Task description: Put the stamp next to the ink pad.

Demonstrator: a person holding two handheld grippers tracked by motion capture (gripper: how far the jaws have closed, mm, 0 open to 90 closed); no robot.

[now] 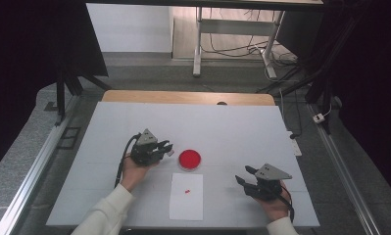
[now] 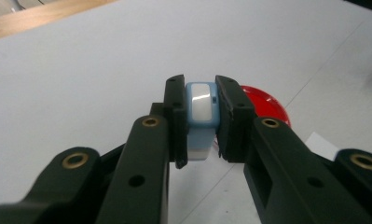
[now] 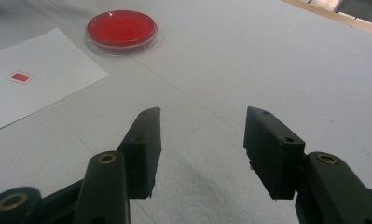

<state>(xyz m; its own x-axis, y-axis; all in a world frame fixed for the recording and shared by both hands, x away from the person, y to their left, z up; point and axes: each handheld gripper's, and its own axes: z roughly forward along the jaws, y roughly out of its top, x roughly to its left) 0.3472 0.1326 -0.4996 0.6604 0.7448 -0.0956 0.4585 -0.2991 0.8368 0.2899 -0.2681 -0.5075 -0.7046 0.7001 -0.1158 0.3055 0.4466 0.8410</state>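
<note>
My left gripper [image 2: 200,119] is shut on a small light-blue and white block [image 2: 202,112], pinched upright between its black jaws. In the high view that gripper [image 1: 164,148] hovers just left of a round red dish [image 1: 189,159] on the white table cover. The dish [image 2: 266,105] peeks out behind the jaw on the right side in the left gripper view. A white sheet of paper [image 1: 186,196] with a small red rectangle [image 1: 187,191] lies in front of the dish. My right gripper [image 3: 200,140] stands open over bare table, with nothing between its jaws; it rests at the front right [image 1: 245,175].
The dish [image 3: 122,29] and the paper [image 3: 39,74] with its red mark [image 3: 20,77] lie ahead of the right gripper. The wooden table edge [image 1: 188,97] runs along the far side. Beyond it stand metal table legs [image 1: 198,44] and cables on the floor.
</note>
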